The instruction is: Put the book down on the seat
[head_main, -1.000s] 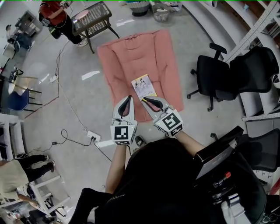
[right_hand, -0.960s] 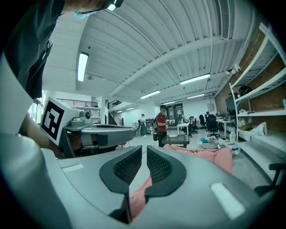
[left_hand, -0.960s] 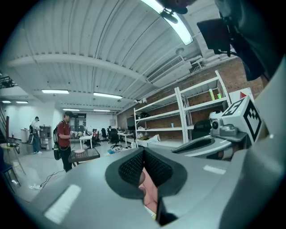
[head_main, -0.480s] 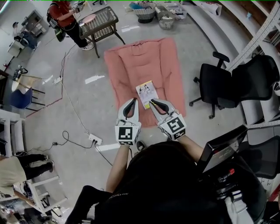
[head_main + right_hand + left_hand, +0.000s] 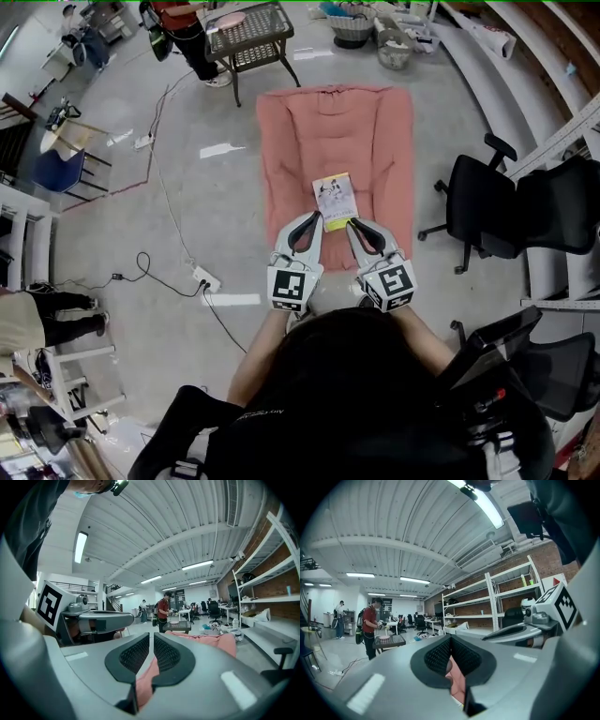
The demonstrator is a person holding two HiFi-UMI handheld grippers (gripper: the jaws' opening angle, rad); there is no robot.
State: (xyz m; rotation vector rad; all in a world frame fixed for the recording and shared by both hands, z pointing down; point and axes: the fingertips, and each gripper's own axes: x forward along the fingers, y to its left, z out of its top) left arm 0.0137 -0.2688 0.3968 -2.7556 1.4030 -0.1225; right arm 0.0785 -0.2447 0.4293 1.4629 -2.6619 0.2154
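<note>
A thin, yellow-bordered book [image 5: 335, 200] lies flat by the pink seat's [image 5: 291, 141] near edge. Left tongs [image 5: 313, 217] are pressed together. Right tongs [image 5: 352, 224], just closing, stand a slit apart and empty.

A thin, pale-covered book [image 5: 335, 199] lies flat near the middle of the pink padded seat [image 5: 291, 141] on the floor.

Floor [image 5: 187, 187]: grey concrete. Directly on it: pink padded seat [image 5: 291, 159], spread flat, long axis running away from the person. On the seat: one book [image 5: 336, 200], cover up, right of centre in the near half, slightly skewed. Also on the floor: black office chair [image 5: 483, 202] right of the seat, wire-top table [image 5: 251, 33] beyond its far left corner, power strip [image 5: 204, 279] and cable [image 5: 159, 202] to the left.
</note>
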